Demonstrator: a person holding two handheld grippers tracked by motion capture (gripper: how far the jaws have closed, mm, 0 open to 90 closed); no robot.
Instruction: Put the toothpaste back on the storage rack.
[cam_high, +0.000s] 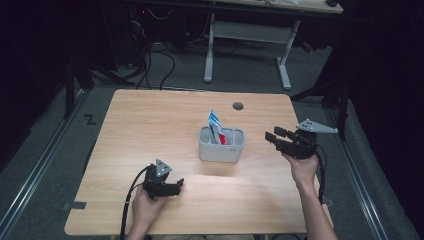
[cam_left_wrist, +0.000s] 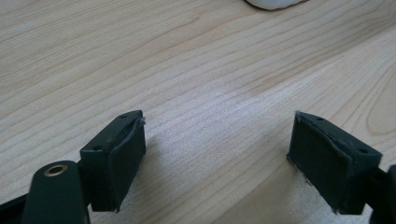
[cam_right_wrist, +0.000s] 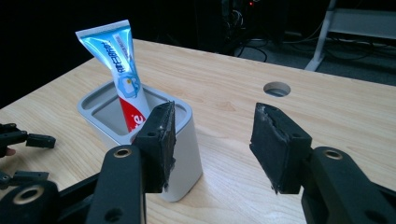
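A grey two-compartment holder (cam_high: 220, 152) stands at the middle of the wooden table. A blue, white and red toothpaste tube (cam_high: 215, 122) stands tilted in its left compartment. My right gripper (cam_high: 274, 134) is held above the table to the right of the holder, open, pointing at it. In the right gripper view its jaws (cam_right_wrist: 212, 121) stand apart with nothing between them, close beside the holder (cam_right_wrist: 187, 149) and the tube (cam_right_wrist: 119, 70). My left gripper (cam_high: 177, 185) rests near the front of the table, open over bare wood (cam_left_wrist: 219, 126).
A round cable hole (cam_high: 238, 106) lies in the table behind the holder. Beyond the far edge stands a white-legged desk (cam_high: 285, 60) with cables on the floor. The holder's base (cam_left_wrist: 273, 3) shows ahead of my left jaws.
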